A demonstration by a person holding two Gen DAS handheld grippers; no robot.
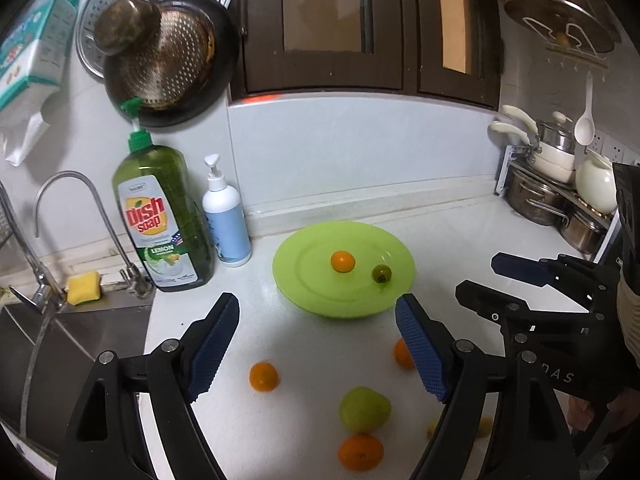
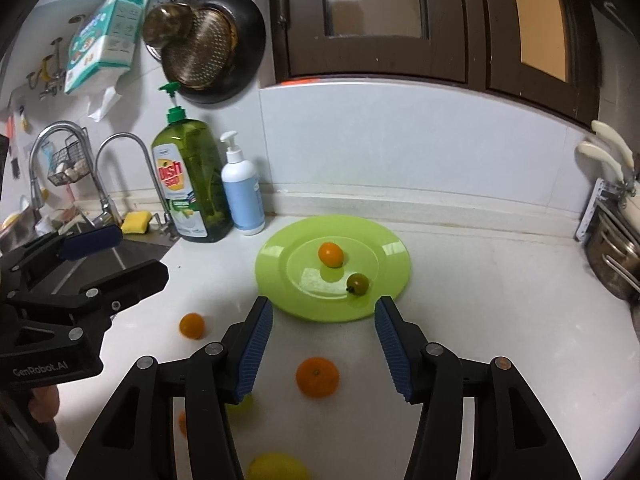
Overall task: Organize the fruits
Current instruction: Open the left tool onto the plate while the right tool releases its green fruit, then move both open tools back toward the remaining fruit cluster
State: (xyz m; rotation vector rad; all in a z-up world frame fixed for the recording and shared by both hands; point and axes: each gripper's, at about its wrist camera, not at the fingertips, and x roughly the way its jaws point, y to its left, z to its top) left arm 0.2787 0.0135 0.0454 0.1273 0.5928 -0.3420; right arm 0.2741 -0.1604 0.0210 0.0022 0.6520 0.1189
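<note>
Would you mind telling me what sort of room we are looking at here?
Most likely a home kitchen: a sink with a curved faucet, a green dish soap bottle beside it, and pans hanging on the wall above a white countertop.

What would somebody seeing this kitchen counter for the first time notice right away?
The bright green plate near the back wall, holding a small orange fruit and a dark green tomato. Closer in, loose fruit lies on the white counter, including a mandarin, with both open, empty grippers above it. The big green dish soap bottle stands left, by the sink.
</note>
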